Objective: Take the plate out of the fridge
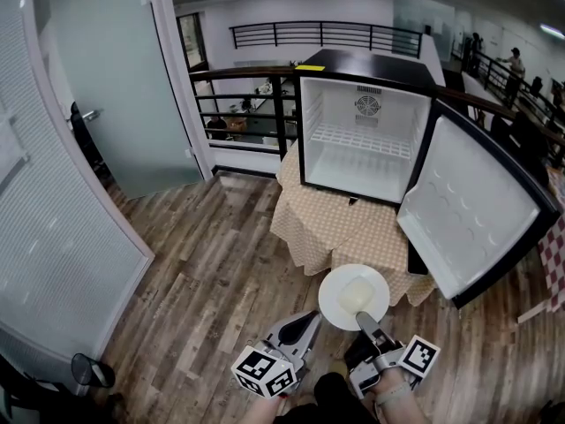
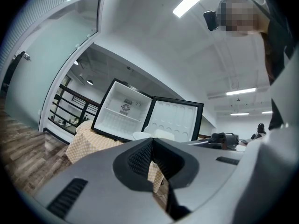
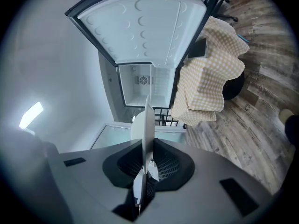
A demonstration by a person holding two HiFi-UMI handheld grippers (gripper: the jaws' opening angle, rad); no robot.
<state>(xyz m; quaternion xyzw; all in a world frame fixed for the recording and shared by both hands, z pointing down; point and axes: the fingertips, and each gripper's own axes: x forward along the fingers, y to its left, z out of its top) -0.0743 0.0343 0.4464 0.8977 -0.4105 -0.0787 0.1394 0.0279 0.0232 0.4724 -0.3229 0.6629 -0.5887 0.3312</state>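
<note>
- Plate (image 1: pixel 334 300): white, round, outside the mini fridge (image 1: pixel 366 64), level with the near edge of the checked tablecloth (image 1: pixel 340 228). Unclear whether it is over cloth or floor. Near rim covered by the right gripper (image 1: pixel 366 323). Seen only edge-on in the right gripper view (image 3: pixel 147 125).
- Pale slab (image 1: pixel 360 297) on the plate: kind hard to make out.
- Right gripper, own view (image 3: pixel 148 164): jaws pinching the plate's rim.
- Left gripper (image 1: pixel 309 321): jaws pressed together on nothing (image 2: pixel 152 146), just left of the plate and not touching it.
- Mini fridge: black, door (image 1: pixel 468 206) swung wide to the right, white interior with a wire shelf (image 1: pixel 366 138).
- Table: fully hidden under the tablecloth.
- Hands: cut off at the bottom edge of the head view.
- Wood floor (image 1: pixel 203 290): partly cut off at the picture's edges.
</note>
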